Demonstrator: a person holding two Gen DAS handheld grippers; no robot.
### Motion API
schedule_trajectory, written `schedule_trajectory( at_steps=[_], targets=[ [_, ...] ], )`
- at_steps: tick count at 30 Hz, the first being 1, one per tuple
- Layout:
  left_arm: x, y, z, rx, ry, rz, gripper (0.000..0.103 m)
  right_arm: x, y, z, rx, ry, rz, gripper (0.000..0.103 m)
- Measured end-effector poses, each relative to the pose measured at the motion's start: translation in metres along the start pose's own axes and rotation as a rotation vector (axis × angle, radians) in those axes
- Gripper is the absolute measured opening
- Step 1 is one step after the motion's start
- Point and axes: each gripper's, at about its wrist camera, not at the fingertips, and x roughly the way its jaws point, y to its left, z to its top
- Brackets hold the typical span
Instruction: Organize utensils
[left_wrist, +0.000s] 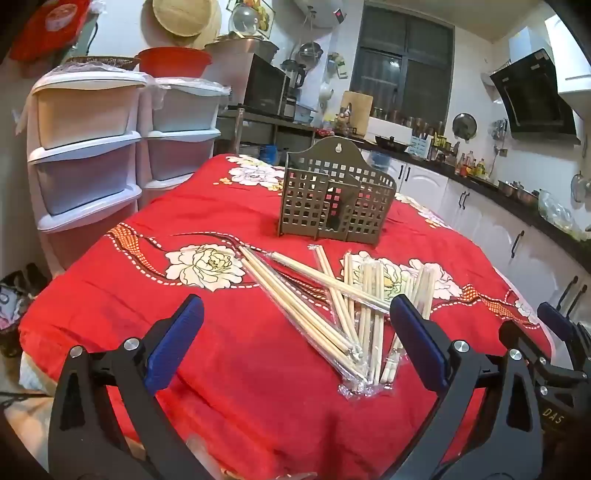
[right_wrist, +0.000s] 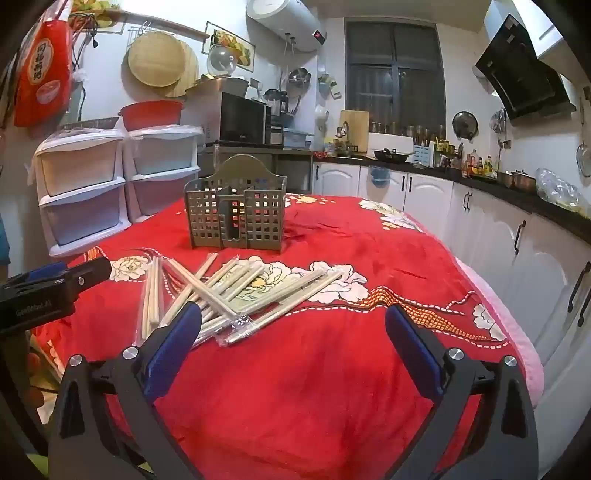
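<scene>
The left gripper (left_wrist: 295, 317) is holding its jaws fully spread, with nothing between the blue pads (left_wrist: 173, 343); it is hovering above the near edge of the table, tilted slightly downward. The right gripper (right_wrist: 293, 325) is likewise standing released and empty, positioned just beside the left one.

Directly ahead of both tools, the wrapped chopsticks (left_wrist: 347, 302) are lying in a loose, crossed pile on the red floral cloth (left_wrist: 221, 369). Each pair appears to be sealed in a clear plastic sleeve. Beyond the pile, well apart from it, the perforated utensil holder (left_wrist: 334, 195) is standing upright near the middle of the table, its divided compartments open at the top and apparently empty.

No step of the task is showing as done; the first pick is likely pending.

Probable faults from this position:

- Slippage: the plastic sleeves are glossy, so a pair is liable to slide out of the pads during lifting.
- Multiple pick-up: the pairs are overlapping, so closing on one is likely to drag or lift its neighbours.
- Cloth snagging: the soft cloth is wrinkling easily, so a low approach may pinch fabric together with the sleeve.
- Holder tipping: the holder looks light, so an off-centre insertion may push it over.
</scene>
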Motion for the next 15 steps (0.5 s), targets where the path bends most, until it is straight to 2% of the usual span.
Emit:
schedule_trajectory(
  at_steps=[15],
  targets=[
    [-0.0006, -0.0058, 0.001, 0.007, -0.001, -0.001, 0.093, -0.0011, -0.0038, 0.0014, 0.009, 0.005, -0.001, 0.097]
  ],
)
